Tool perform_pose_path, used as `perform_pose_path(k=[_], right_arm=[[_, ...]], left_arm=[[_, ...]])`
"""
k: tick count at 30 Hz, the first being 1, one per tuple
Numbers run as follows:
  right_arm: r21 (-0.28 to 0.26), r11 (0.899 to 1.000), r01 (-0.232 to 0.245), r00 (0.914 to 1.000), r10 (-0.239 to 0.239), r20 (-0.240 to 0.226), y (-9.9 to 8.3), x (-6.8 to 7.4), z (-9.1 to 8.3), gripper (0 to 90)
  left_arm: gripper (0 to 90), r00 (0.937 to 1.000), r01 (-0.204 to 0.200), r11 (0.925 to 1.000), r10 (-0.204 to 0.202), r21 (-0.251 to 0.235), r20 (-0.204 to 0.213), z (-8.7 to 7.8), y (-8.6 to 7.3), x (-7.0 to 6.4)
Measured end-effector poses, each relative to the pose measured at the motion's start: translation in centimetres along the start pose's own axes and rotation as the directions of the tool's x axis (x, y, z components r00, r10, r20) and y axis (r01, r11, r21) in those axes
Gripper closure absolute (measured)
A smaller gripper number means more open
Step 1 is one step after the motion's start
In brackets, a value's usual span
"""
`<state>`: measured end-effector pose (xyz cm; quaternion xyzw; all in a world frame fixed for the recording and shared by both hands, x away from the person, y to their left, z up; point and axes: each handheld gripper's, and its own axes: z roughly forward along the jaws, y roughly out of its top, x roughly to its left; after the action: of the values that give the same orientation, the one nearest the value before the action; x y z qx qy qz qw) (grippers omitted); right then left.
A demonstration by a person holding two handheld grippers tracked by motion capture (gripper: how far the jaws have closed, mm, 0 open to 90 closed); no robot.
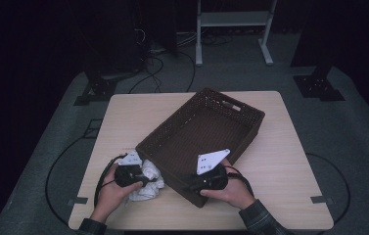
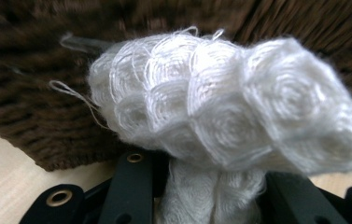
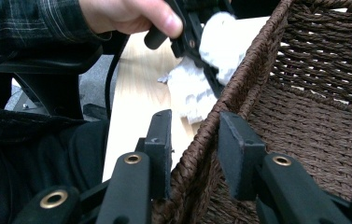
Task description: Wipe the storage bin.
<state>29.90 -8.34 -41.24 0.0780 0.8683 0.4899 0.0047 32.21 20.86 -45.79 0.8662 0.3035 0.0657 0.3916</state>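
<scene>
Cloth (image 2: pixel 220 112) and basket (image 3: pixel 304 116) held by grippers carry no writing.

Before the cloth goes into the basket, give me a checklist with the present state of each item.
1. White cloth clamped in the left gripper: ok.
2. Right gripper jaws astride the basket near wall, one inside, one outside: ok.
3. Right jaws pressed firmly on the wall: cannot tell.
4. Cloth lifted above the rim: not ok, it sits beside the basket on the table.
5. Basket interior free for the cloth: ok.
</scene>
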Motion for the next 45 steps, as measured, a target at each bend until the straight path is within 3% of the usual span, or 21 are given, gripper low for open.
perform_pose_path(k=[8,15,20,24,29,35,38,45], right_arm=[[0.001,1.0,0.0,1.0,0.0,-0.001,0.0,0.0,0.0,65.4],[0.0,1.0,0.001,1.0,-0.001,0.0,0.0,0.0,0.0,65.3],[-0.001,1.0,0.0,1.0,0.0,0.0,0.0,0.0,0.0,65.3],[-0.001,1.0,0.0,1.0,0.0,0.0,0.0,0.0,0.0,65.4],[-0.001,1.0,0.0,1.0,0.0,0.0,0.0,0.0,0.0,65.3],[-0.002,1.0,-0.001,1.0,0.001,0.0,0.0,0.0,0.0,65.3],[-0.001,1.0,-0.001,1.0,0.001,0.0,0.0,0.0,0.0,65.3],[0.001,1.0,0.0,1.0,0.0,-0.001,0.0,0.0,0.0,65.3]], left_arm=[[67.4,1.0,-0.007,0.9948,0.007,0.101,0.005,1.6,-0.5,0.1],[67.5,1.0,-0.002,0.9954,0.002,0.096,0.006,1.5,-0.6,-0.1],[67.5,0.9993,-0.031,0.9989,0.03,0.036,0.024,0.2,0.0,-0.8],[67.5,0.9991,-0.029,0.9996,0.029,-0.006,0.032,-0.5,0.3,-1.2],[67.5,0.9979,-0.05,0.9969,0.052,-0.061,0.037,-1.7,1.0,-1.7],[67.6,0.9969,-0.068,0.9932,0.072,-0.094,0.033,-2.8,1.5,-2.3],[67.6,0.9955,-0.082,0.9879,0.088,-0.131,0.036,-3.6,2.0,-2.7],[67.6,0.9946,-0.084,0.9904,0.091,-0.109,0.051,-2.8,1.9,-2.9]])
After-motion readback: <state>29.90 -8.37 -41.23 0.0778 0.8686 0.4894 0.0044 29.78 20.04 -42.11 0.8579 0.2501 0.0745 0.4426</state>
